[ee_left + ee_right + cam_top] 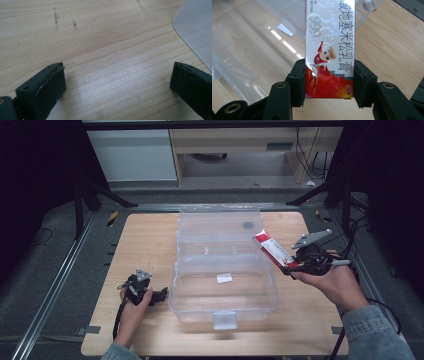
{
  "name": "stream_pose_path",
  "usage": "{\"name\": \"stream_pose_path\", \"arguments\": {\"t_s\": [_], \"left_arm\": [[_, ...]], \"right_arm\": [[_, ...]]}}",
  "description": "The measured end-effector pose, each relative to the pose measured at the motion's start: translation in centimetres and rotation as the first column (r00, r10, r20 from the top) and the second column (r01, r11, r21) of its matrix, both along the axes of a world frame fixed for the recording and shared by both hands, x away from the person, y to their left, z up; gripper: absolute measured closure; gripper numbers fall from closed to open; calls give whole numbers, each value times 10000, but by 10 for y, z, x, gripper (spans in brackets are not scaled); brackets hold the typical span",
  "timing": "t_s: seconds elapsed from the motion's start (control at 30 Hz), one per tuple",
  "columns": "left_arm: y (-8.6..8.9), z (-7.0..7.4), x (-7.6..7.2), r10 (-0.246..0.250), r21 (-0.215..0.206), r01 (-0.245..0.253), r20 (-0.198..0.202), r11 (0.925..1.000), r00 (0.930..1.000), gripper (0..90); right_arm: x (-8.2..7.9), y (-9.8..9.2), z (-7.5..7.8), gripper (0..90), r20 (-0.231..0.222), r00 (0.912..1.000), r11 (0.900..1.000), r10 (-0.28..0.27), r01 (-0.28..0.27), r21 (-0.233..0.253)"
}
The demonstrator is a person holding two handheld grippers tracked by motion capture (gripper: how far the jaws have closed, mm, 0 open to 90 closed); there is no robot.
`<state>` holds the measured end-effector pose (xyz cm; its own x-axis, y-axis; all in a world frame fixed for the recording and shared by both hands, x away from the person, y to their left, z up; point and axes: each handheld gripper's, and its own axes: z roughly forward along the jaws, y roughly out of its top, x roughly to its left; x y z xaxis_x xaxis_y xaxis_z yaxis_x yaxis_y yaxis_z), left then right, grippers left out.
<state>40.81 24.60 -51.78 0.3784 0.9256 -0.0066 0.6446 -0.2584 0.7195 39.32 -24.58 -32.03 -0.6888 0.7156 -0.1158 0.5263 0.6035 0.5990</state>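
— What does the box (pixel 329 47) look like?
— Slim carton, white above, red below, with a cartoon figure and printed characters. The right tongs (pixel 295 264) clamp its red end, holding it tilted above the right edge of the clear bin (pixel 200 307).
— And the other hand?
— The left tongs (pixel 161 296) rest low on the bench (pixel 145 245), jaws spread wide and empty.

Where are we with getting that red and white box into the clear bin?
Done: the right gripper has picked up the red and white box, jaws clamped on its lower end. In hand: it is held up at the right rim of the clear bin. Left: lower and release it inside. The left gripper rests open over the table.
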Motion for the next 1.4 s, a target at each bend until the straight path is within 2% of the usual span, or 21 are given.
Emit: {"name": "stream_pose_path", "arguments": {"t_s": [0.17,0.2,0.37,0.57,0.63,0.67,0.7,0.8,0.83,0.93,0.97,1.23,1.33,1.4], "left_arm": [[0,0,0,1,-2,-1,2,10000,10000,0],[0,0,0,-4,-1,4,3,10000,10000,0],[0,0,0,-2,-25,2,12,10000,10000,0],[0,0,0,-26,-15,26,17,10000,10000,0],[0,0,0,-44,-14,44,13,10000,10000,0],[0,0,0,-44,-14,44,13,10000,10000,0],[0,0,0,-55,-14,55,10,10000,10000,0],[0,0,0,-52,-12,52,18,10000,10000,0],[0,0,0,-58,-12,58,12,10000,10000,0],[0,0,0,-73,-12,73,13,10000,10000,0],[0,0,0,-76,-9,76,12,10000,10000,0],[1,0,0,-83,1,83,16,10000,10000,0],[1,0,0,-90,-1,90,16,10000,10000,0],[1,0,0,-78,-14,78,22,10000,10000,0]], "right_arm": [[2,10,5,516,51,9997,9996,257,-256,-132],[3,18,8,516,71,9990,9990,437,-436,-98],[5,31,11,516,179,9970,9971,756,-756,-40],[9,53,16,516,145,9927,9927,1194,-1191,-201],[12,70,19,516,79,9886,9877,1502,-1497,-450],[12,70,19,516,79,9886,9877,1502,-1497,-450],[15,82,21,516,88,9849,9834,1731,-1724,-562],[17,91,21,516,61,9809,9791,1942,-1934,-635],[19,100,20,516,49,9774,9746,2114,-2104,-765],[21,108,19,516,114,9772,9744,2120,-2105,-792],[24,115,18,516,27,9734,9704,2291,-2282,-792],[28,130,15,516,-162,9638,9590,2662,-2665,-967],[26,139,11,516,-271,9537,9472,2996,-3007,-1109],[25,140,11,516,-300,9530,9462,3016,-3030,-1133]]}}
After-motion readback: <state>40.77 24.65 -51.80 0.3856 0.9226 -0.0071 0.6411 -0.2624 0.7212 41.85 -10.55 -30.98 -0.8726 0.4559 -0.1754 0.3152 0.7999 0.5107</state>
